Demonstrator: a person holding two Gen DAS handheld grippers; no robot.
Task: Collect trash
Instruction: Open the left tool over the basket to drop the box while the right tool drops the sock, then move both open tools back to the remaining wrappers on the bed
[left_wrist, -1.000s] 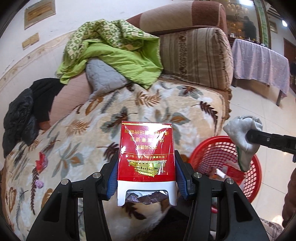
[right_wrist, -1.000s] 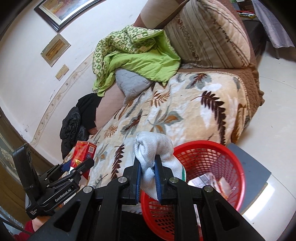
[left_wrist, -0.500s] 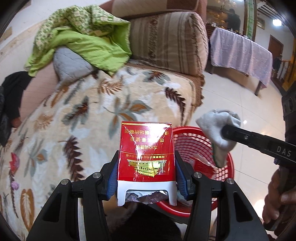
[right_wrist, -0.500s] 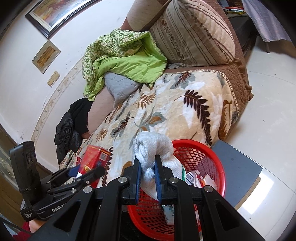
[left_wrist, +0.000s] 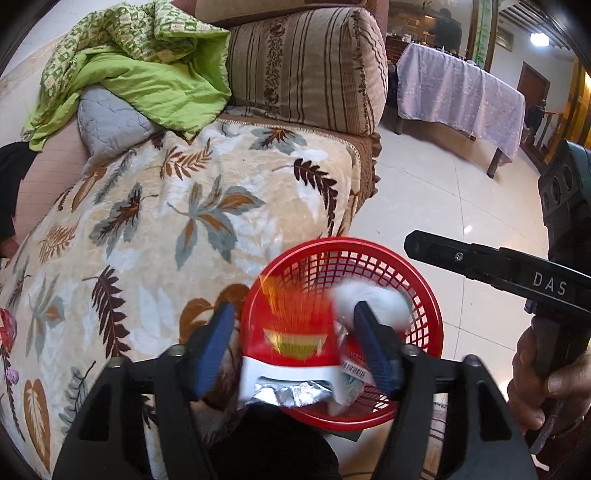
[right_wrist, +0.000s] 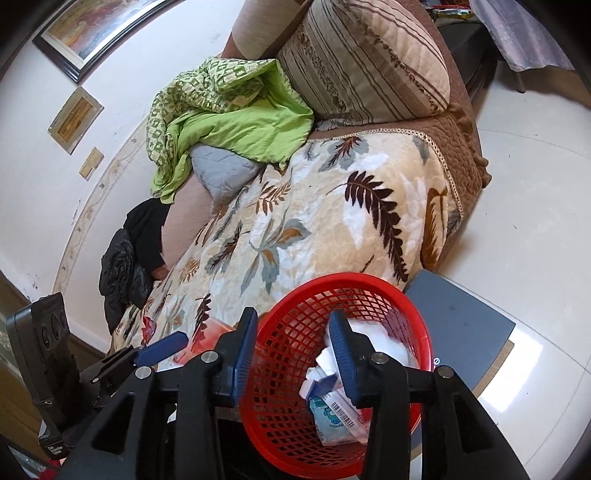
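Note:
My left gripper (left_wrist: 291, 332) is open above the red mesh basket (left_wrist: 424, 306). The red cigarette pack (left_wrist: 291, 332) sits blurred between the spread jaws, touching neither pad, over the basket's near rim. My right gripper (right_wrist: 291, 347) is open over the basket (right_wrist: 376, 291). The white cloth (right_wrist: 388, 343) lies in the basket beside other paper trash (right_wrist: 336, 417). It also shows in the left wrist view (left_wrist: 373, 302). The right gripper's black finger (left_wrist: 480, 262) crosses the left wrist view at right.
The basket stands on a grey stool (right_wrist: 465, 321) against a sofa with a leaf-print blanket (left_wrist: 166, 221). A green quilt (left_wrist: 147, 70) and striped cushion (left_wrist: 306, 66) lie at the sofa's back. A cloth-covered table (left_wrist: 461, 85) stands across the tiled floor (right_wrist: 535, 203).
Both grippers have opened over the basket. The white cloth has dropped from the right gripper into the basket. The cigarette pack has come loose from the left gripper's pads and blurs.

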